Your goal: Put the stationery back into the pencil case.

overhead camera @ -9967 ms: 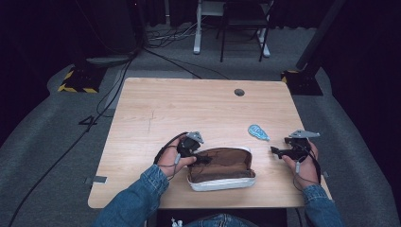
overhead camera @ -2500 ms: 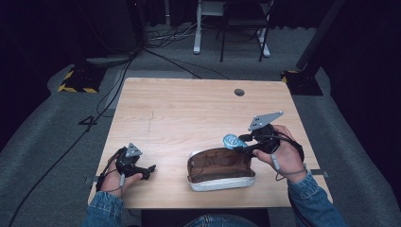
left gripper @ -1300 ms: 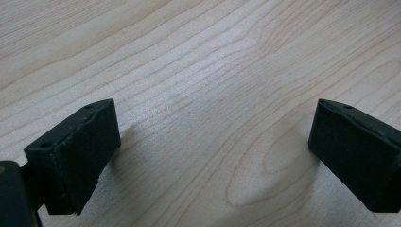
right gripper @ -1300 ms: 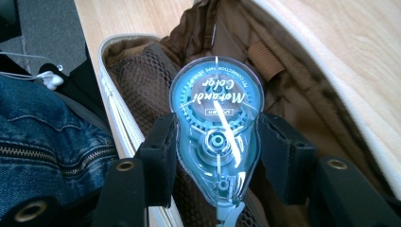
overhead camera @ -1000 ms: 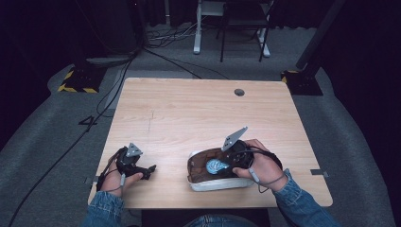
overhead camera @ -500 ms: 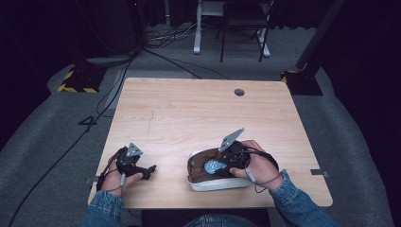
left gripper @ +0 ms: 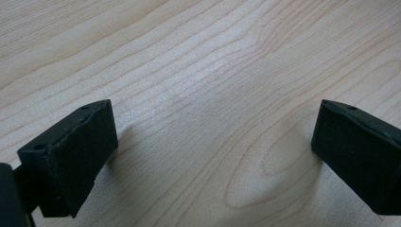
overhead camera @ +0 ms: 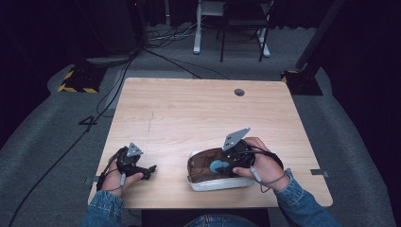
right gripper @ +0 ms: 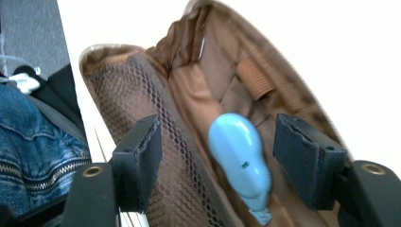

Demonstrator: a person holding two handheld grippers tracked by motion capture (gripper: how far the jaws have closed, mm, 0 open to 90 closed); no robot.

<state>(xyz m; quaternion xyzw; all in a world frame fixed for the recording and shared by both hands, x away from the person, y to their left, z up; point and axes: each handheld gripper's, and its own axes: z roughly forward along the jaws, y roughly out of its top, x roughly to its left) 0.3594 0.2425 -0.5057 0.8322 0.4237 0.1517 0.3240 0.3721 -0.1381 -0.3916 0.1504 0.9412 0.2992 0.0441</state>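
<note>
A brown pouch (overhead camera: 201, 166) with a white rim lies unzipped near the table's front edge. A small light-blue device (overhead camera: 218, 166) lies inside it. My right gripper (overhead camera: 231, 164) hovers at the pouch's right end, open. In the right gripper view the blue device (right gripper: 239, 157) sits between the two spread jaws without touching either, over the brown lining (right gripper: 222, 90) and beside a mesh pocket (right gripper: 156, 156). My left gripper (overhead camera: 150, 170) rests low at the front left, open, with bare wood (left gripper: 203, 71) between its jaws.
The wooden table (overhead camera: 198, 113) has a round cable hole (overhead camera: 239, 92) at the back right. Dark floor with cables, a chair and stand bases lie beyond the far edge. A denim-clad leg (right gripper: 33, 137) is under the near edge.
My right gripper brought the blue device from the table's right side down into the open pouch and its jaws now stand apart from it. The left gripper moved off the pouch to the front left.
</note>
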